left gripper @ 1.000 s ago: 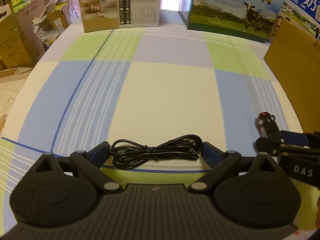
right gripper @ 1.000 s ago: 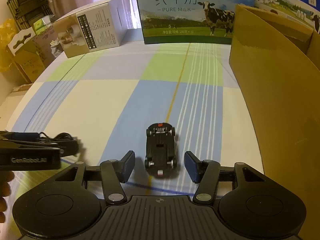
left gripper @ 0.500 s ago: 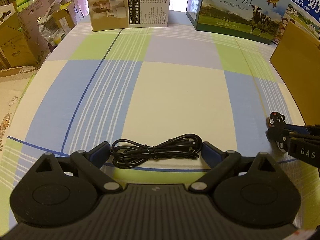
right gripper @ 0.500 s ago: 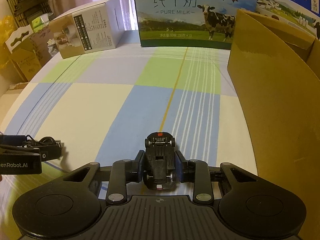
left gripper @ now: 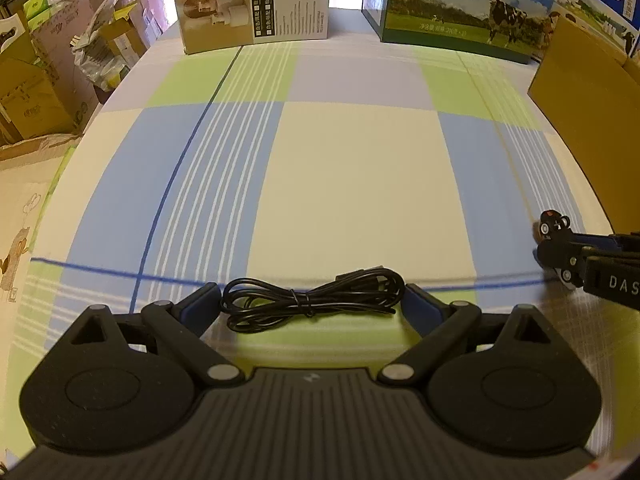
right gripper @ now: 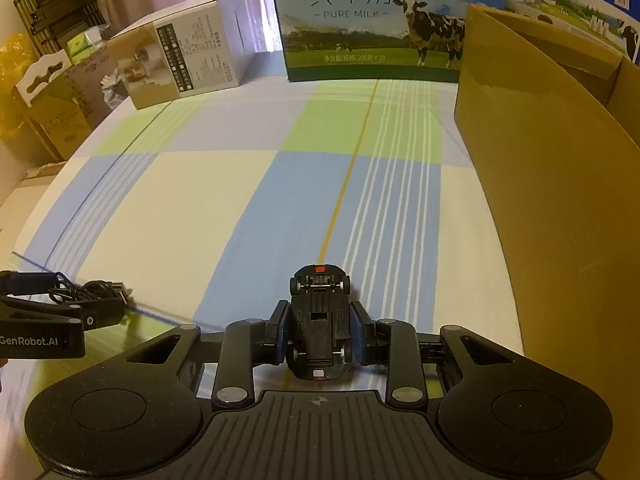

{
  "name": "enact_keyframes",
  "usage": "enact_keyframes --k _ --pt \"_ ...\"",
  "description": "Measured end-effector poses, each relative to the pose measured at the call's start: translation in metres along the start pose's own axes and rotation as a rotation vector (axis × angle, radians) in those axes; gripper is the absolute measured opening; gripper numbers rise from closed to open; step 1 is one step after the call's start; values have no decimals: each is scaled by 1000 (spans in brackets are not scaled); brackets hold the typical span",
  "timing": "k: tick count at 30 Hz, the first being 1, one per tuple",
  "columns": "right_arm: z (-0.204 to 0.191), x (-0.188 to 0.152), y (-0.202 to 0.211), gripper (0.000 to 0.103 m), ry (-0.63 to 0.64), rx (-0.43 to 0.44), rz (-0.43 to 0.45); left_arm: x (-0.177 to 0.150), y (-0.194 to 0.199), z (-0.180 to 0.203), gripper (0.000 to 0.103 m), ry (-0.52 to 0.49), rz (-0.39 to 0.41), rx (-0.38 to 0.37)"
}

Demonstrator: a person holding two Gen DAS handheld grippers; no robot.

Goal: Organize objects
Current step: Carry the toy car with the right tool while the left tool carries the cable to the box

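Note:
A bundled black cable (left gripper: 305, 300), tied at its middle, sits end to end between the blue pads of my left gripper (left gripper: 312, 307), which is shut on it. A shadow lies under it on the plaid cloth (left gripper: 360, 180). In the right wrist view my right gripper (right gripper: 320, 332) is shut on a small black toy car (right gripper: 320, 308), underside up, with a red spot at its far end. The left wrist view catches the car (left gripper: 554, 224) at the far right in the right gripper's tips. The cable (right gripper: 100, 290) and left gripper (right gripper: 96, 312) show at the left edge of the right wrist view.
An open brown cardboard box (right gripper: 560, 200) stands close on the right. At the far end stand a milk carton box (right gripper: 372, 20) with a cow picture and a white and brown product box (right gripper: 188, 64). Cardboard clutter (left gripper: 40, 92) lies past the left edge.
My right gripper closed on the toy car, which lay loose between open fingers a second ago. Both views have risen and drawn back from the cloth; the cable stays fixed between the left fingers.

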State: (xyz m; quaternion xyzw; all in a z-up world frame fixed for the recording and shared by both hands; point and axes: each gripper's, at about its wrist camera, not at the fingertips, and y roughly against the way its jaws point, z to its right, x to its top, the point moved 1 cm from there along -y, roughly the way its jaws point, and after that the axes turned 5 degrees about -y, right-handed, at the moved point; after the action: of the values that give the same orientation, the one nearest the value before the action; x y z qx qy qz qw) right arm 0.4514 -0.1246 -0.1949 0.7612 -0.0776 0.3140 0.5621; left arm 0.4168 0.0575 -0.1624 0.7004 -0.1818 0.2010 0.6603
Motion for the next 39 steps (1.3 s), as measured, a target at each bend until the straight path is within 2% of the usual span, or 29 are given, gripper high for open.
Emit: enact_keyframes --k 25,39 --pt "-8 -40 76 28 -5 53 46 -26 85 20 94 -64 78 -50" --pt "2 -58 133 28 -27 87 101 -32 133 51 94 -108 143 -105"
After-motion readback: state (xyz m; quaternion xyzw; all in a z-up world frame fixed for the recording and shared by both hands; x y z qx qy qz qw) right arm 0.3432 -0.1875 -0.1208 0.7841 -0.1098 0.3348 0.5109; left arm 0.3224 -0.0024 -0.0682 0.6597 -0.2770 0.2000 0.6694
